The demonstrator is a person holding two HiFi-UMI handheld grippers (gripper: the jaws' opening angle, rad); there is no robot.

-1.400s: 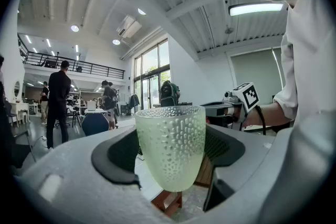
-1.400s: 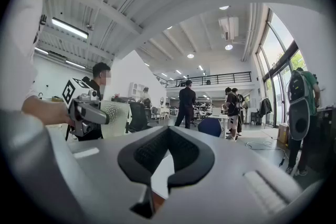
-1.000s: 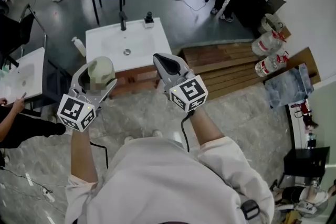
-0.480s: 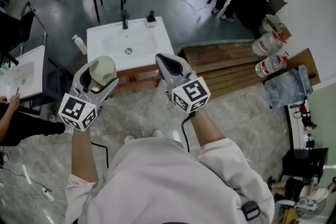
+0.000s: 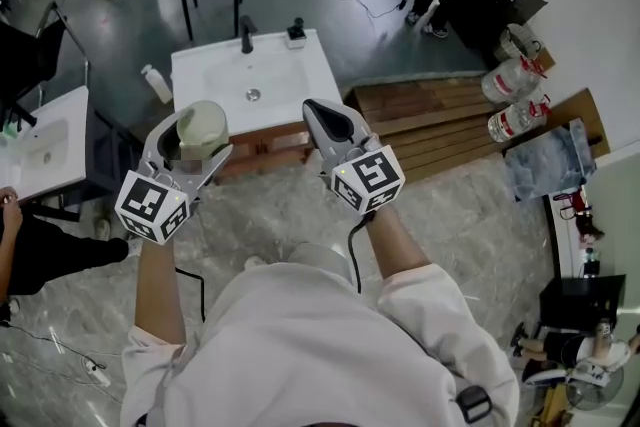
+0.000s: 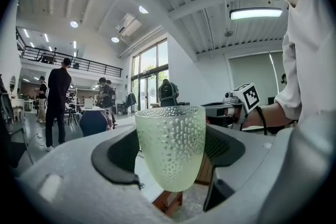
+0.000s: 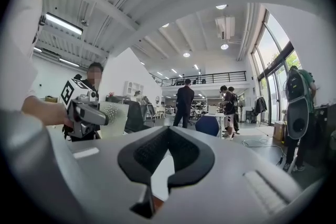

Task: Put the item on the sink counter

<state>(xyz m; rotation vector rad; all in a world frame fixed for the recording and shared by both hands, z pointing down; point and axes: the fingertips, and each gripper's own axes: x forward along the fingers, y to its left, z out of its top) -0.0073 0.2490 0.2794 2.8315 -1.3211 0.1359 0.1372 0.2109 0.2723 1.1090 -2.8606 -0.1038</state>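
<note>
White sink counter (image 5: 300, 80) lies beyond left claw (image 5: 193, 140) gripping dimpled cup (image 6: 170, 147).

Left claw (image 5: 192, 141) grips cup (image 5: 203, 122) before sink counter (image 5: 300, 80); right claw (image 5: 316, 111) closed.

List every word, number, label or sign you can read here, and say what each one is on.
No text here can be read.
Left gripper and right gripper: their cubes bear black-and-white square patterns, no letters.
Clear plastic jugs with red labels: print too small to read.
Pale green dimpled glass cup: no marking visible.
</note>
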